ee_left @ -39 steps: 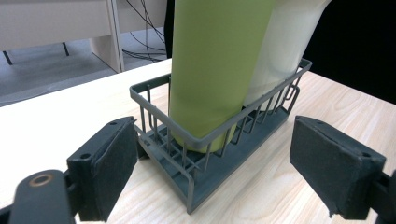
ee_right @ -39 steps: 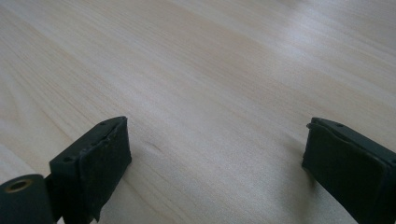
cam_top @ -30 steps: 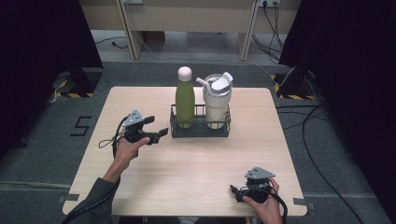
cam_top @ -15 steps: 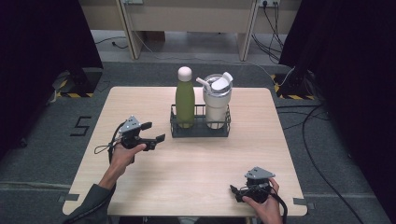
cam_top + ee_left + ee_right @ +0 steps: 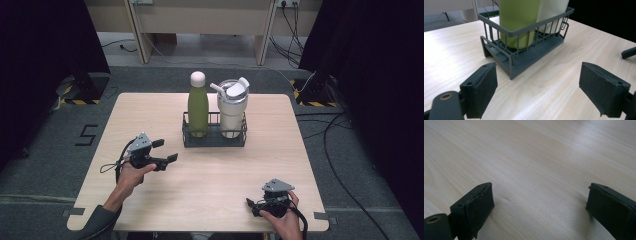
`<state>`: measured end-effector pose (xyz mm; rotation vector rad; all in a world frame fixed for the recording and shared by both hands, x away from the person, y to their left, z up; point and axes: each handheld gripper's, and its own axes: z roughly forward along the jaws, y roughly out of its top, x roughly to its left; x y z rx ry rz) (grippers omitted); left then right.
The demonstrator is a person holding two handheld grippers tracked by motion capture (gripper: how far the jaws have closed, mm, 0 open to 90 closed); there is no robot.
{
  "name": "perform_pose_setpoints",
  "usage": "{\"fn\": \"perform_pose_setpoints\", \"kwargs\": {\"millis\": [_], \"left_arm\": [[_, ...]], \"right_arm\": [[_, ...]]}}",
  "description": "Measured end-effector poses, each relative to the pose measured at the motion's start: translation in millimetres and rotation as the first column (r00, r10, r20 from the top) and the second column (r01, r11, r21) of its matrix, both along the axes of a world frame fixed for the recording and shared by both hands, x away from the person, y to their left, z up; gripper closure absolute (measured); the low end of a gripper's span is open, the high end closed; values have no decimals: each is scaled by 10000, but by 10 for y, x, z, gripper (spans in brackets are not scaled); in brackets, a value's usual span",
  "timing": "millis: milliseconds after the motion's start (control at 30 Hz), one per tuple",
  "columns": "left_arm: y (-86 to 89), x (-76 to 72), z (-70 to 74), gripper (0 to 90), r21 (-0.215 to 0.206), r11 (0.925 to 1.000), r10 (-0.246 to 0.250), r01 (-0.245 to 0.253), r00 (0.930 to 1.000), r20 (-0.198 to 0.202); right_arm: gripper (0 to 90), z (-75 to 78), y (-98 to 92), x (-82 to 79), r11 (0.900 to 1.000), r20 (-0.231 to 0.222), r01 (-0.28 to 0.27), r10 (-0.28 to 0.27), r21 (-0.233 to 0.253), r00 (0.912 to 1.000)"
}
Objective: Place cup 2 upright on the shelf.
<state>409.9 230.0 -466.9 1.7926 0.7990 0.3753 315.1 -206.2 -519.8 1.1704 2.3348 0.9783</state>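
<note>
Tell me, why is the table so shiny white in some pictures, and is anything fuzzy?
In the left gripper view, light glares off the table left of the rack, washing out the wood grain. In the right gripper view, a paler sheen crosses the far tabletop, and the near pads look soft. In the high view, the table is evenly lit with dark surroundings.

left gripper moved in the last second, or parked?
Yes. In the high view the left gripper has pulled back from the wire rack toward the person's edge of the table, jaws open, nothing held. Rack and bottles unchanged.
</note>
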Motion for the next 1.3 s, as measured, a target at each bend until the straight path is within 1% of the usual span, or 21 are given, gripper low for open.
{"fn": "perform_pose_setpoints", "kwargs": {"millis": [267,367,733,967,1300], "left_arm": [[0,-99,-59,148,38,9999,-153,154,9998,-115],[-7,-137,-84,148,162,9995,-250,253,9995,-168],[-25,-267,-118,148,109,9987,-504,506,9986,-168],[-4,-323,-145,148,223,9985,-489,493,9986,-181],[91,-414,-227,148,369,9988,-319,329,9991,-267]], "right_arm": [[74,0,1,1,10000,-4,4,-4,-2,10000],[73,0,0,3,10000,15,-19,19,-15,10000],[73,0,2,1,10000,-5,5,-5,-1,10000],[74,0,1,2,10000,8,-9,9,-11,10000],[74,0,0,3,10000,17,-18,18,-17,10000]]}}
